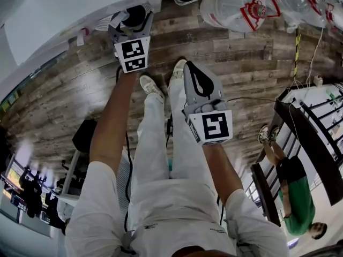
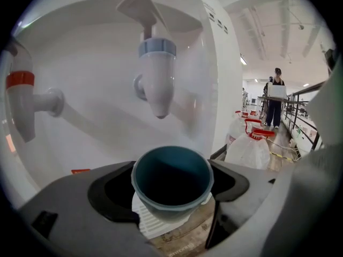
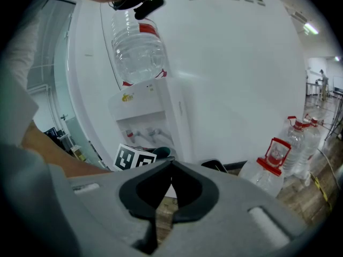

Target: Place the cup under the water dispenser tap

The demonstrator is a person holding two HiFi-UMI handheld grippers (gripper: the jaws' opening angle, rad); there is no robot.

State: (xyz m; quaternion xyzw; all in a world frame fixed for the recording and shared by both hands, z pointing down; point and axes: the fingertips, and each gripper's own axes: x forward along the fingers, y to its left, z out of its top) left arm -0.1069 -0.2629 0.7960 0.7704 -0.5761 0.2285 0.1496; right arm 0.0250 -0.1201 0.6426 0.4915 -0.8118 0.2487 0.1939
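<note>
A teal-blue cup sits upright between the jaws of my left gripper, which is shut on its sides. The cup is empty, and it is over the white ribbed drip tray. The dispenser's blue-capped tap hangs just above and slightly behind the cup. A red-capped tap is to the left. In the head view my left gripper reaches into the white dispenser. My right gripper hangs back over the floor. Its jaws are shut and empty.
The dispenser carries an inverted water bottle. Spare water jugs lie on the wooden floor to its right, seen as jugs from the right gripper. A person in green stands by a dark railing.
</note>
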